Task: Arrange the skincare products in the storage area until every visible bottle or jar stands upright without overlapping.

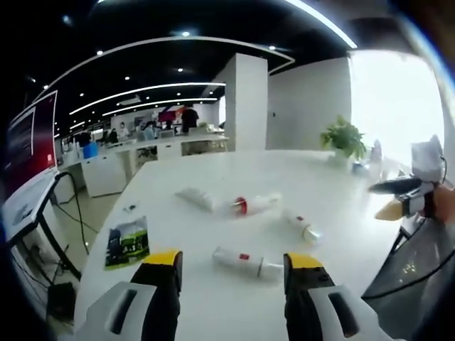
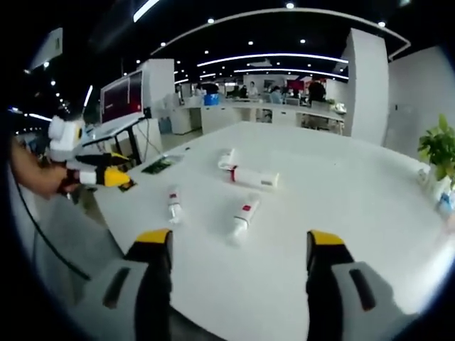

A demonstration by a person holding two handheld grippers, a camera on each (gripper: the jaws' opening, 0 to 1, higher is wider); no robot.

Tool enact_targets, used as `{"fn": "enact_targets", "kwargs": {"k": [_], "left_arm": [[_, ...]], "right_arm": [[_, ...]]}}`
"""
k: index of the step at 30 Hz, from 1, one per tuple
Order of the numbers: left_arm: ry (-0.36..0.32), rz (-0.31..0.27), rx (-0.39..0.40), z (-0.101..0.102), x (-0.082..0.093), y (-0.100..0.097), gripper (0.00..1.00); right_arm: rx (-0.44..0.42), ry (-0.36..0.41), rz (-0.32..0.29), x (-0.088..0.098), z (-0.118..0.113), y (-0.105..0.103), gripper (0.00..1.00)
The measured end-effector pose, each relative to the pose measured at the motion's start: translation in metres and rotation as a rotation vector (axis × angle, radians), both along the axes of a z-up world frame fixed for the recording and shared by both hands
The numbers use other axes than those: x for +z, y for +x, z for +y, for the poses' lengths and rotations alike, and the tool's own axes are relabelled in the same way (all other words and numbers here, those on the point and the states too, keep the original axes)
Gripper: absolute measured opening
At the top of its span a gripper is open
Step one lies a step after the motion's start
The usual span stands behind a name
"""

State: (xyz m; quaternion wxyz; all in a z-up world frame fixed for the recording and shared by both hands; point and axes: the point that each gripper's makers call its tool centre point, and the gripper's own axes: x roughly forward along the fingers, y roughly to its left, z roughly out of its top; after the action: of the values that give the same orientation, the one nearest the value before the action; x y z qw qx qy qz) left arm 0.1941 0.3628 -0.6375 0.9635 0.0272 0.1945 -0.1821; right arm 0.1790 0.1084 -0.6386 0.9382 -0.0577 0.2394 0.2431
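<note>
Skincare tubes lie flat on the white table (image 1: 213, 305), none upright yet: in the left gripper view, one white tube with a red mark (image 1: 245, 261) rests nearest the near edge, a second small tube (image 1: 303, 226) sits toward the right edge, and a larger tube with a red collar (image 1: 227, 202) lies further in, apparently touching or overlapping a flat white piece. All are white, slim and capped, likely light and prone to rolling. The task appears to be at its start, with both grippers approaching. The left gripper (image 1: 231, 280) has its jaws apart and empty, as does the right gripper (image 2: 238, 259). Next, one gripper would need to close on the nearest tube and stand it on its cap. A leaflet (image 1: 126, 243) lies near the left edge.
</note>
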Motion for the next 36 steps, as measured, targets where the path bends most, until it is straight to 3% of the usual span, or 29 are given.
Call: {"fn": "enact_targets", "kwargs": {"k": [3, 5, 10, 18, 25, 29, 32, 36], "left_arm": [[-0.005, 0.005, -0.007, -0.001, -0.001, 0.000, 0.59], [-0.070, 0.001, -0.023, -0.007, 0.004, -0.001, 0.60], [-0.086, 0.009, -0.039, -0.011, 0.004, -0.002, 0.60], [-0.055, 0.036, -0.053, -0.013, -0.003, -0.002, 0.59], [-0.070, 0.079, -0.041, -0.010, -0.005, 0.007, 0.68], [-0.090, 0.094, -0.016, -0.002, -0.003, 0.037, 0.72], [-0.097, 0.064, 0.005, 0.004, 0.009, 0.067, 0.75], [-0.042, 0.017, 0.009, 0.010, 0.026, 0.112, 0.80]], "right_arm": [[0.009, -0.011, 0.011, -0.003, 0.001, -0.001, 0.78], [0.007, -0.025, 0.019, -0.006, 0.000, -0.001, 0.78], [-0.036, -0.034, 0.018, -0.007, -0.011, 0.001, 0.78], [-0.046, -0.030, -0.005, -0.002, -0.011, 0.002, 0.78], [-0.020, -0.035, -0.023, 0.001, -0.006, 0.001, 0.77], [-0.042, -0.027, -0.016, 0.001, -0.012, 0.003, 0.77], [-0.049, -0.024, -0.015, 0.001, -0.013, 0.003, 0.77], [-0.043, -0.032, -0.018, 0.000, -0.012, 0.003, 0.76]]}}
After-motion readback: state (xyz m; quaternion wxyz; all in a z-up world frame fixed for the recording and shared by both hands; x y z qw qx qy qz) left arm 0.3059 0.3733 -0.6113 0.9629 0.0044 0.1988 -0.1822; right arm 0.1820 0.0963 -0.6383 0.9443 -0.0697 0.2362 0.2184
